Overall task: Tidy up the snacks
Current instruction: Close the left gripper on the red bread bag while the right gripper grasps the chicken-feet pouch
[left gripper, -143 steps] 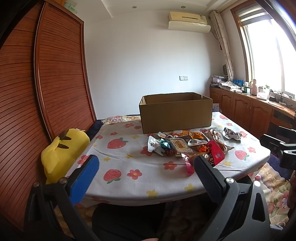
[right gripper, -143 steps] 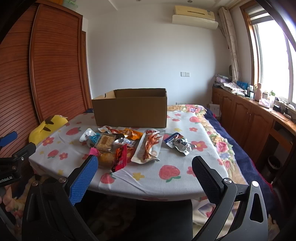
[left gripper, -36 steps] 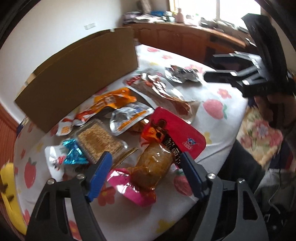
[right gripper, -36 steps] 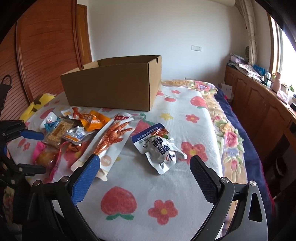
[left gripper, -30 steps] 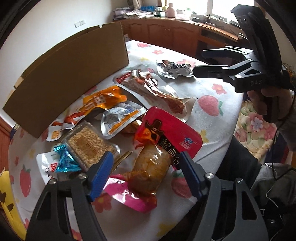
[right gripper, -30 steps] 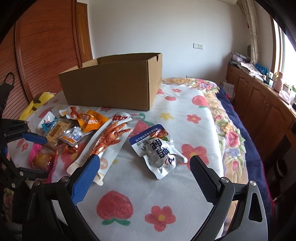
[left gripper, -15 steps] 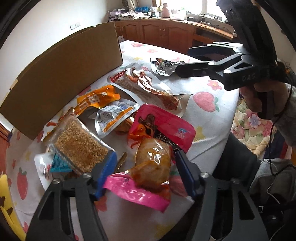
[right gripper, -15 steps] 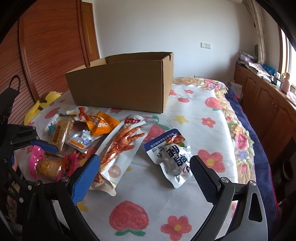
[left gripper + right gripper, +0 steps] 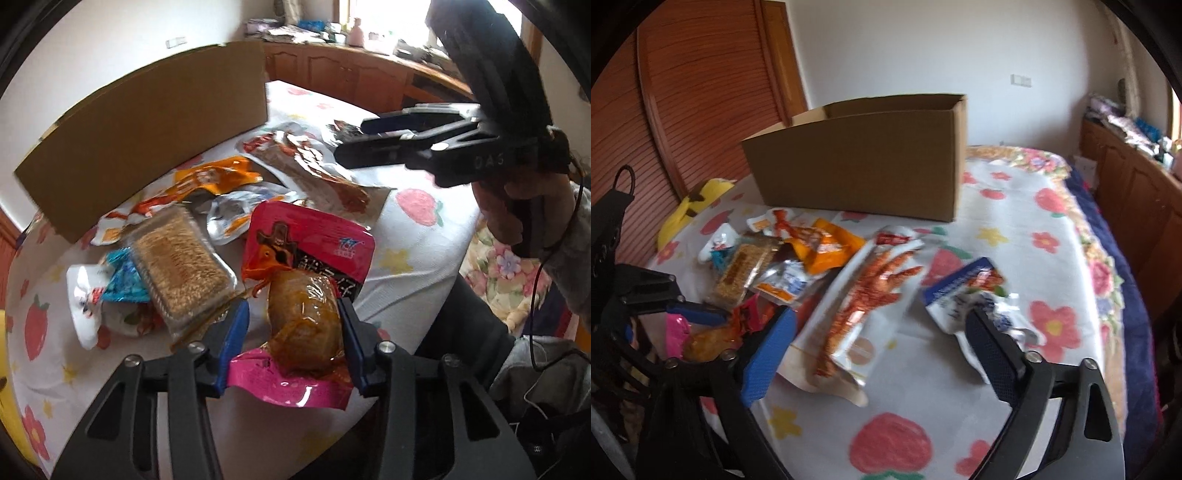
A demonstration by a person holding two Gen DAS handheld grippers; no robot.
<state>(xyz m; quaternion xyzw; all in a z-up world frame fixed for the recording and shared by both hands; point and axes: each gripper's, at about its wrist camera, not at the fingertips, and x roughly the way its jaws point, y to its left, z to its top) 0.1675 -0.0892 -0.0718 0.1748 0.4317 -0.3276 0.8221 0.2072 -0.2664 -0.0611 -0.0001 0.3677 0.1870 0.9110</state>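
**Black frames, blue pads, one bare hand**

Matte black plastic throughout, built as open triangular trusses with silver screw heads at the joints. Left gripper [image 9: 291,332]: blue textured pads lining the inner faces of both fingers [image 9: 232,338]. Right gripper [image 9: 875,354]: same black frame, blue pad on one finger, darker navy pad on the other. Pale lettering "DAS" moulded on its body. Right hand [image 9: 506,210]: bare skin, grey sleeve cuff, thin black cable trailing down.

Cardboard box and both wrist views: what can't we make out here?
- Cardboard box interior: both views, hidden by its walls.
- Chicken-feet pack print: right wrist, motion blur.
- Left hand-held gripper contact on the pink-sealed snack: left pad's face hidden.
- Blue-white pouch: left wrist, mostly behind the right hand-held gripper.
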